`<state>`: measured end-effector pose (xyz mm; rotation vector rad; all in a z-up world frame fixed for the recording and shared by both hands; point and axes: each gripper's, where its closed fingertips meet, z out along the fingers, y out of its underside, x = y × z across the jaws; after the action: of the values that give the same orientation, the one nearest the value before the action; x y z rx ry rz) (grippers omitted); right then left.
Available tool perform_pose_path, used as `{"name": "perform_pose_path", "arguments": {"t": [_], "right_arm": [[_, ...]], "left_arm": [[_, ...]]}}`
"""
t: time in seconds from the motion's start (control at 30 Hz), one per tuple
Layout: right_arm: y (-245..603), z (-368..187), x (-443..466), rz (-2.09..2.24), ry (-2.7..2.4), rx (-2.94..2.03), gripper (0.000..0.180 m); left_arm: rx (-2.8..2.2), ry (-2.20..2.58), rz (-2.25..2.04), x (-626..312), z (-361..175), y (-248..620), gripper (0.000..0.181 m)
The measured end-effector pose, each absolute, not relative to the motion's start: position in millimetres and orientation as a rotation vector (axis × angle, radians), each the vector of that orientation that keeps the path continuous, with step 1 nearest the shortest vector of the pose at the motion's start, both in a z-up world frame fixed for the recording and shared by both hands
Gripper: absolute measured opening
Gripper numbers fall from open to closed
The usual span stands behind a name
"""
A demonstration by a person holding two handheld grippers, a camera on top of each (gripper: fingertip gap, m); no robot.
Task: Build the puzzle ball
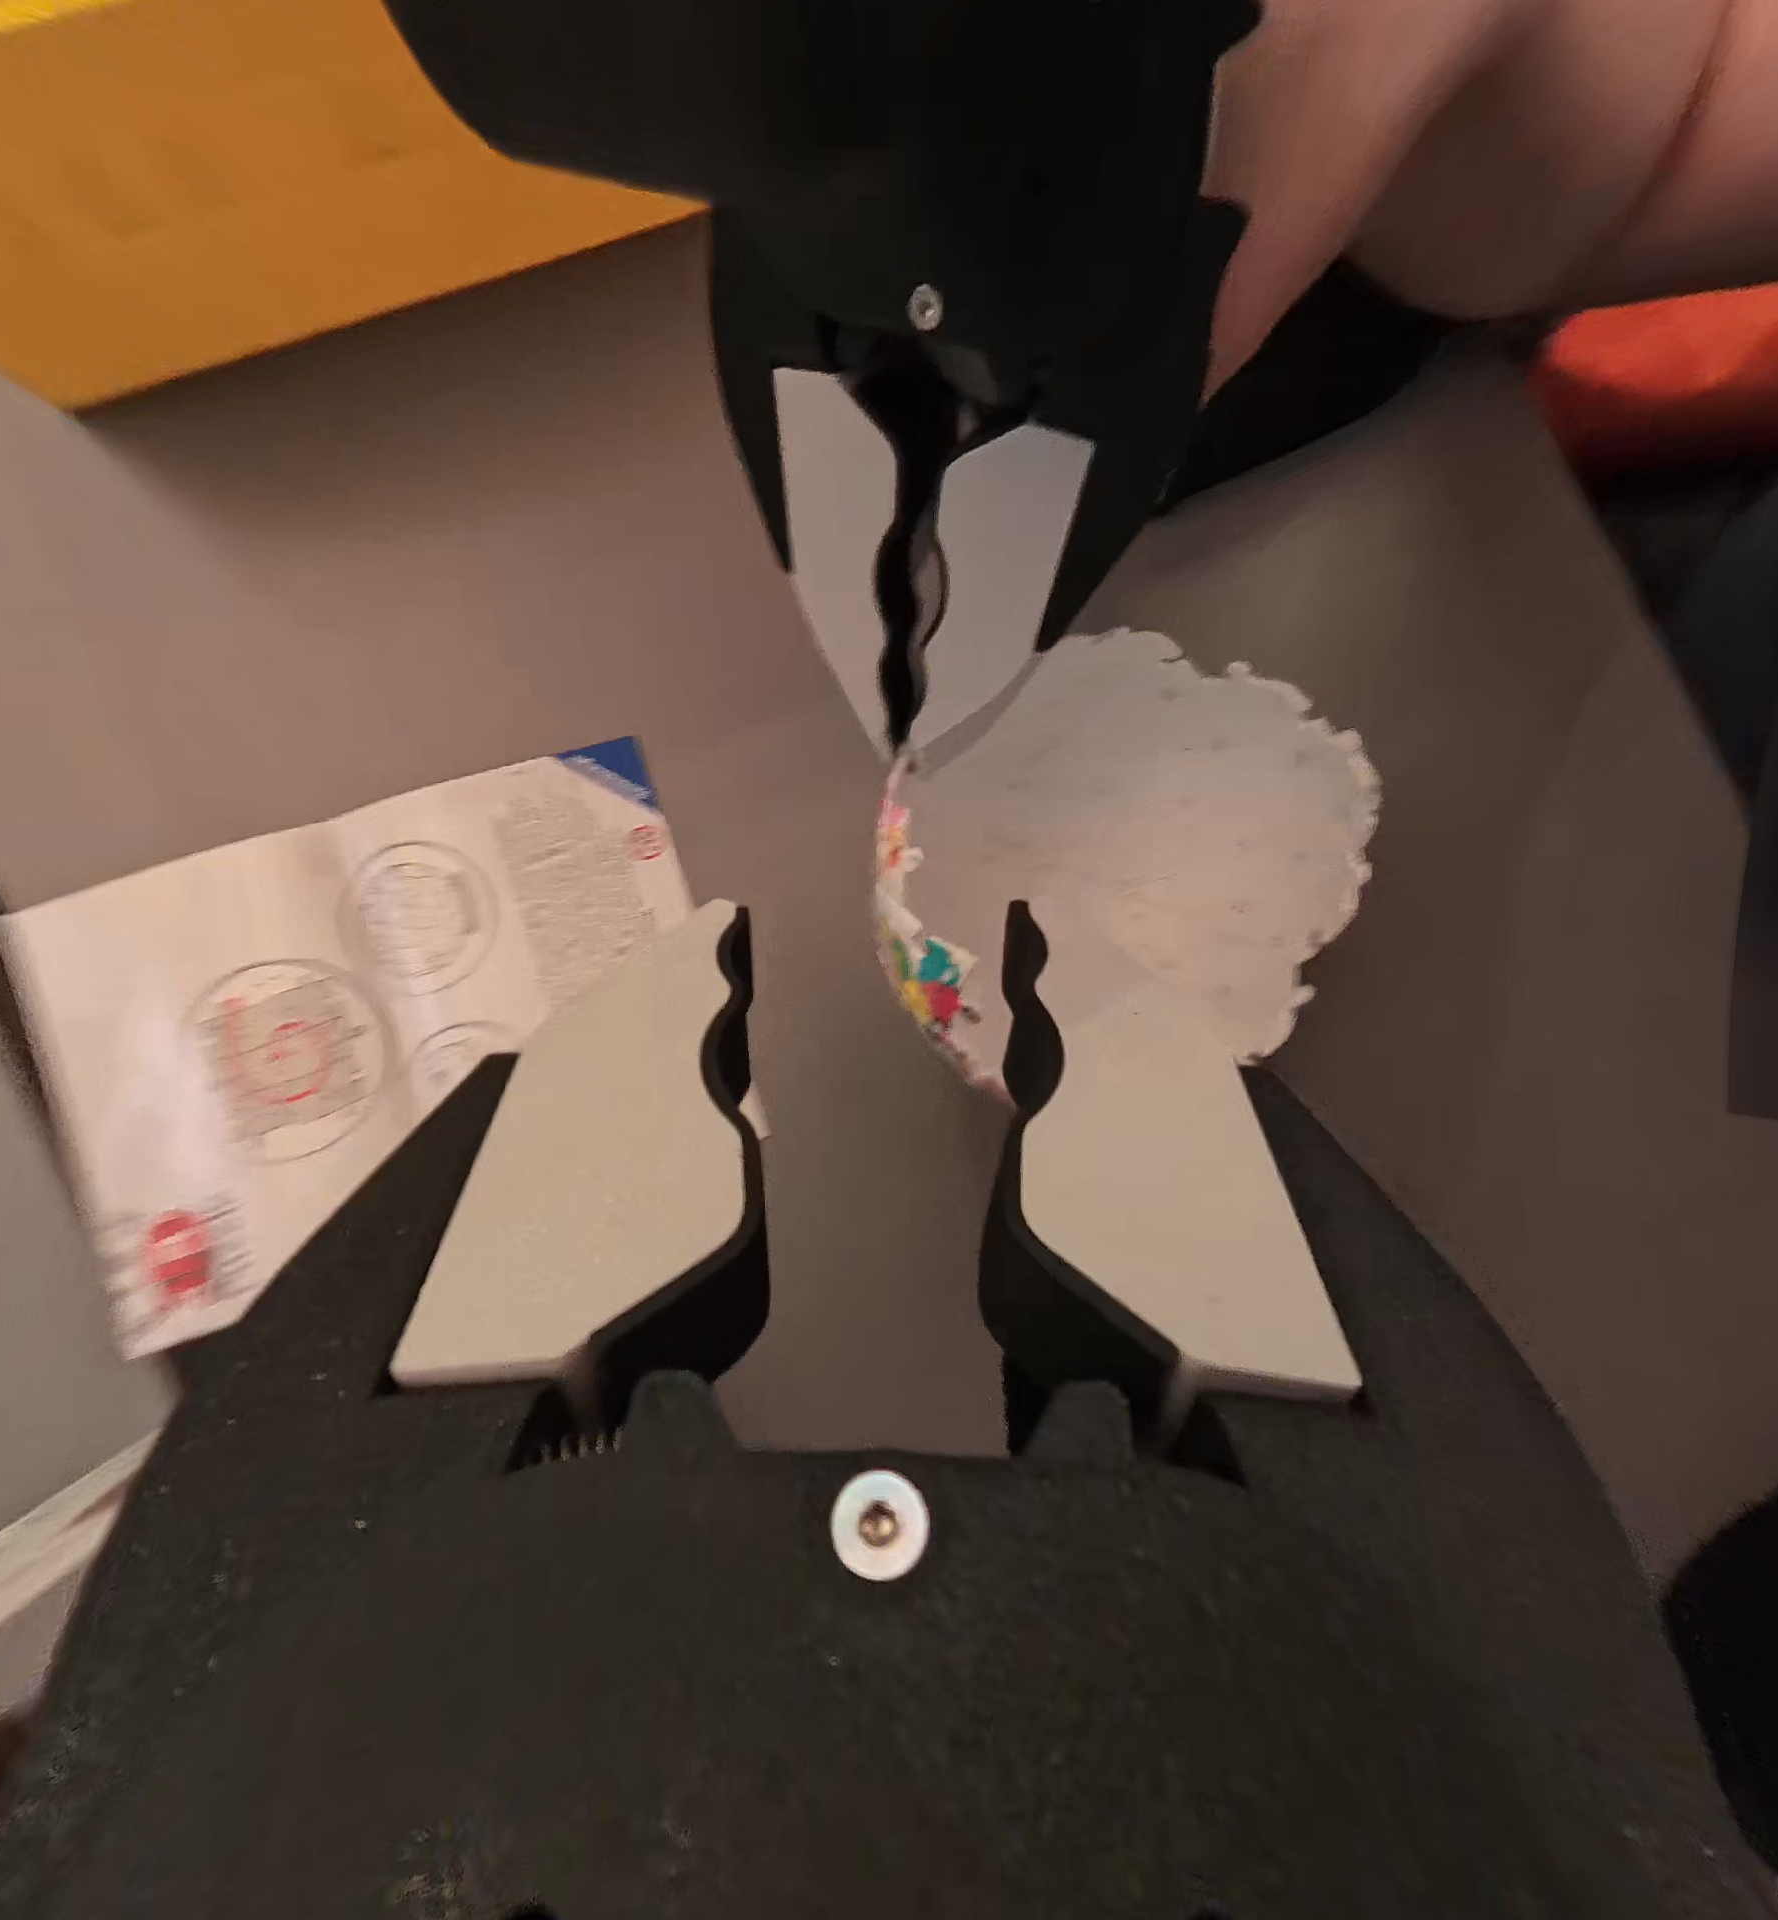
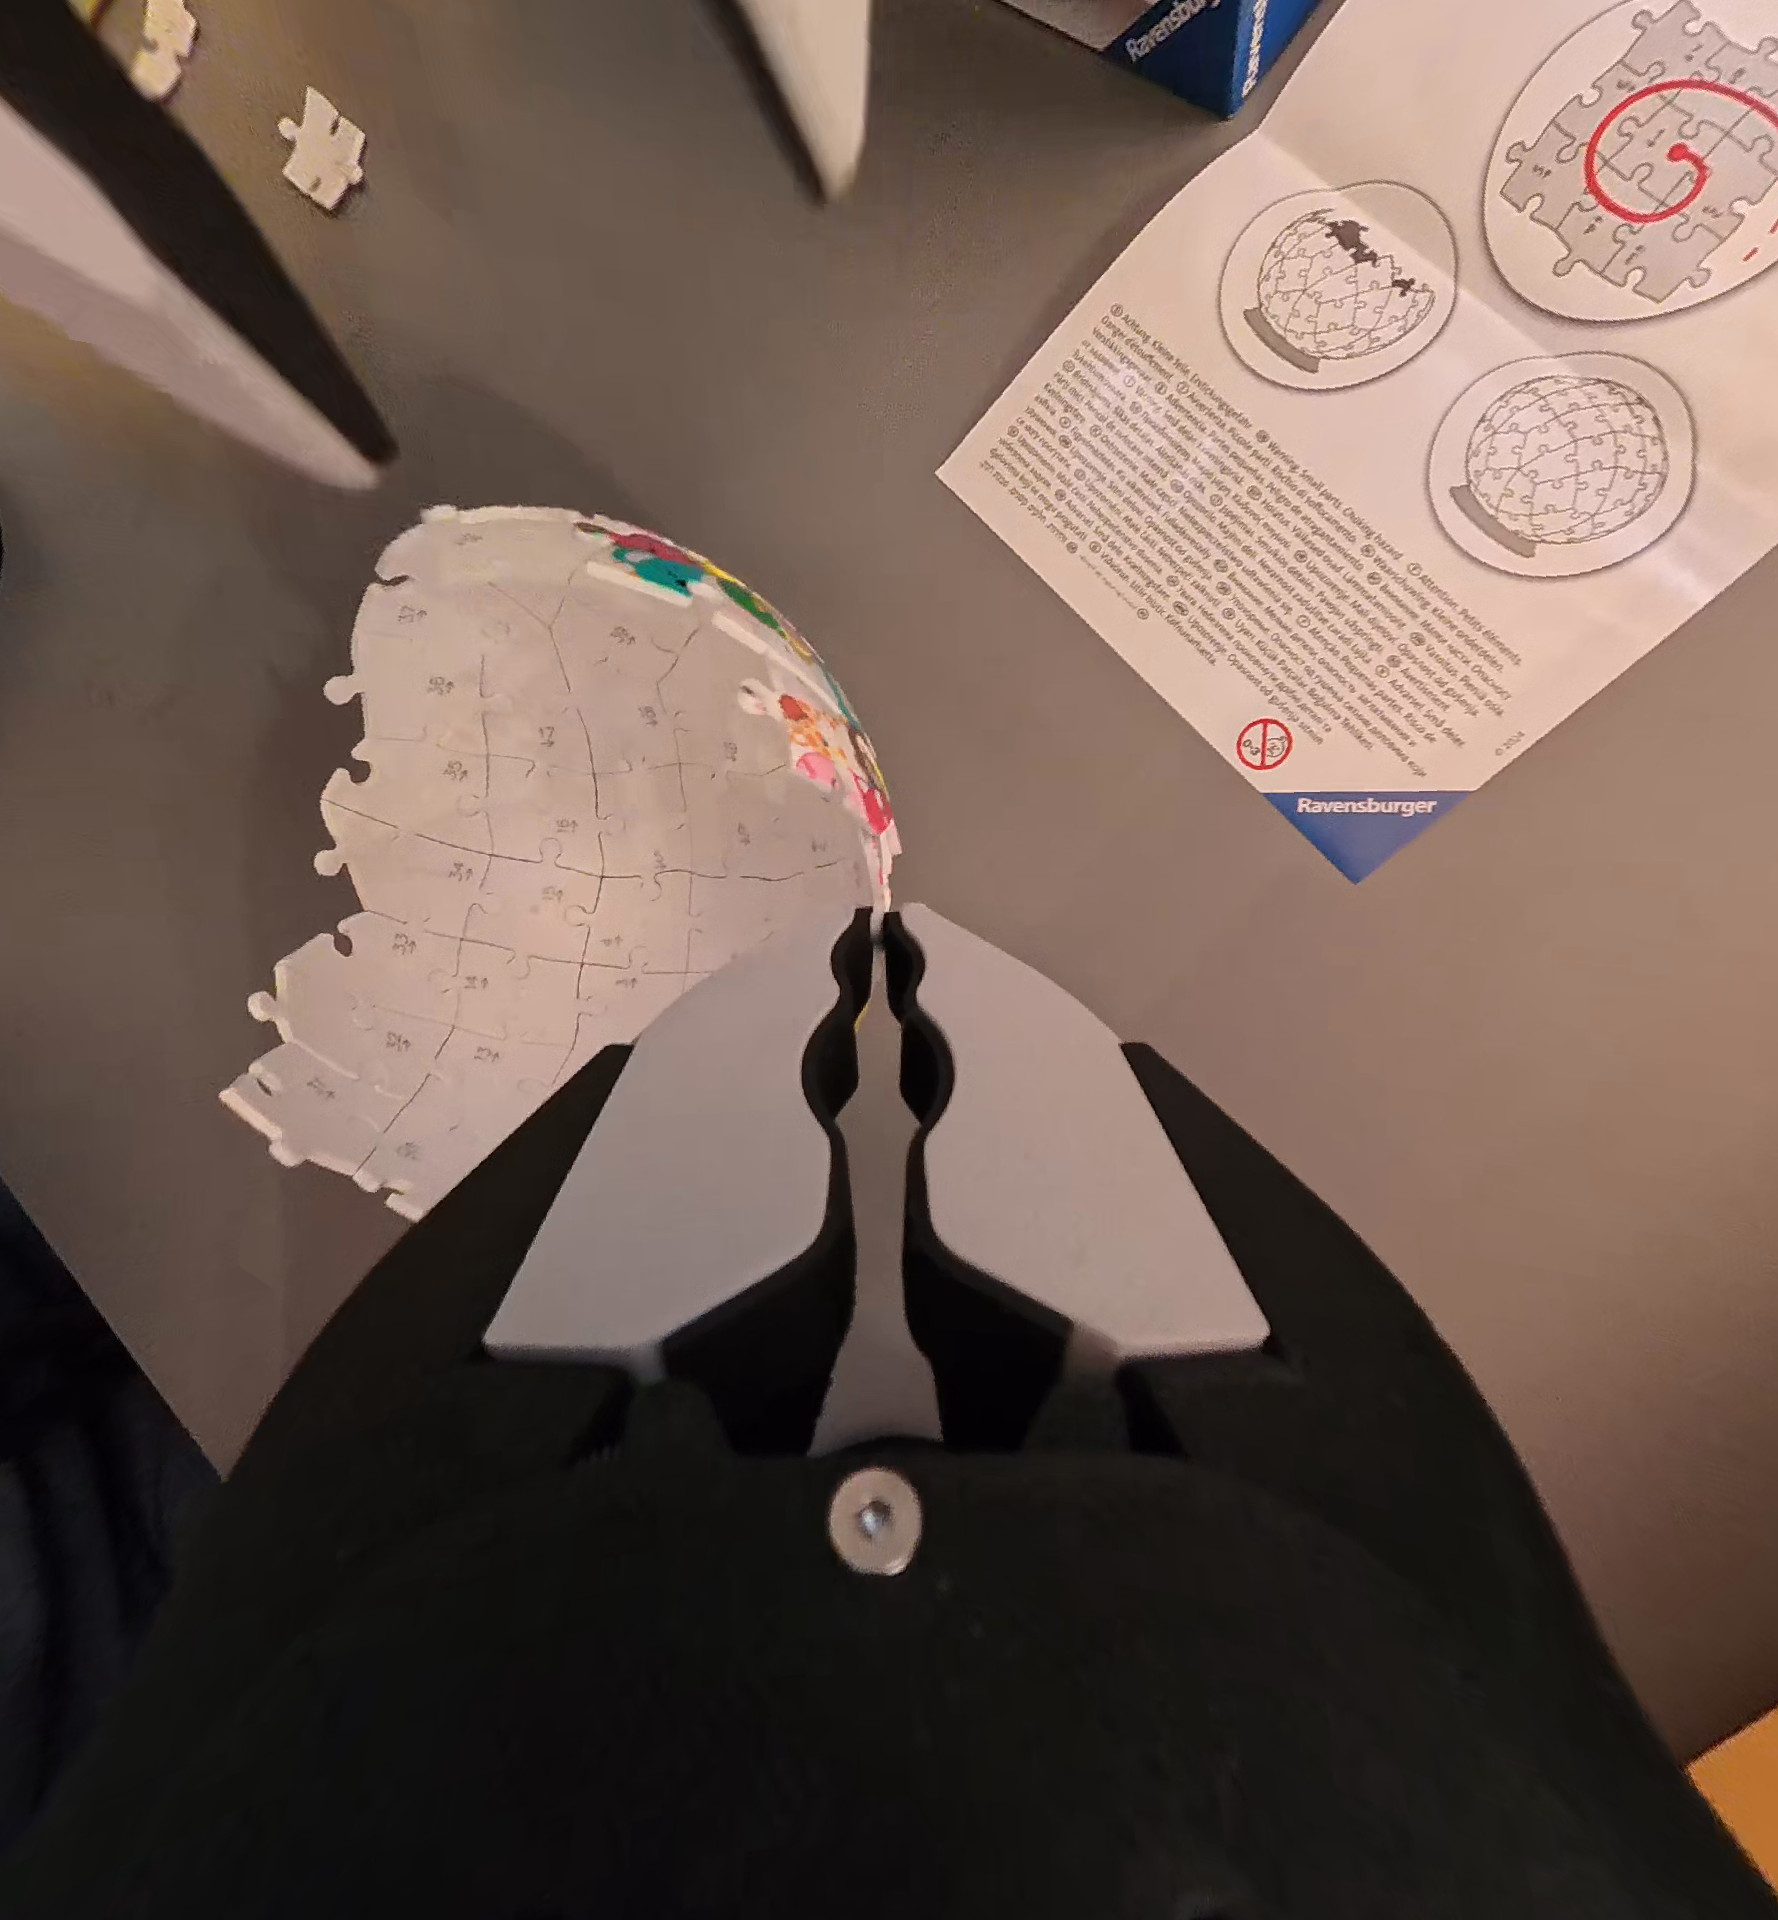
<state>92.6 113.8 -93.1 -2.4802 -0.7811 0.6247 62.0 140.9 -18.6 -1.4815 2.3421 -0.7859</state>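
The half-built puzzle ball (image 2: 573,831), a light, fragile shell, is pinched at its rim by the right gripper (image 2: 877,925); the left gripper (image 1: 874,914) stands apart, empty.

Small printed numbers with arrows mark the pale inner faces of the puzzle ball (image 2: 552,810). The leaflet (image 2: 1384,499), toward the tabletop's (image 2: 1072,1039) far right corner, carries dense small print, a red round sign and white lettering on a blue corner (all blurred in the left wrist view). The blue box (image 2: 1207,52) at the far edge bears white lettering.

The right gripper (image 2: 877,920) is pinching the rim of a half-built puzzle ball (image 2: 552,810), jaws closed on its edge, above a grey bench (image 2: 1124,1091). An instruction sheet (image 2: 1436,436) is lying nearby, a loose puzzle piece (image 2: 322,151) farther off.
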Motion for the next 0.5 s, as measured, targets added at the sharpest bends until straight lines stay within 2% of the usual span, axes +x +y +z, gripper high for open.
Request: {"name": "perform_pose_path", "arguments": {"t": [0.07,0.23,0.33,0.5], "right_arm": [[113.2,-94.2,92.5,0.617,-0.786,-2.486,0.003],[114.3,-94.4,92.4,0.594,-0.786,-2.476,0.003],[114.4,-93.9,92.4,0.596,-0.779,-2.469,0.003],[115.3,-92.6,92.0,0.583,-0.776,-2.452,0.003]], "left_arm": [[-1.425,2.373,-0.605,59.0,-17.5,150.0,0.051],[-1.482,2.564,-0.423,64.2,-25.1,144.4,0.048],[-1.458,2.561,-0.466,75.1,-25.0,138.2,0.041],[-1.483,2.492,-0.55,76.1,-26.0,139.5,0.044]]}}
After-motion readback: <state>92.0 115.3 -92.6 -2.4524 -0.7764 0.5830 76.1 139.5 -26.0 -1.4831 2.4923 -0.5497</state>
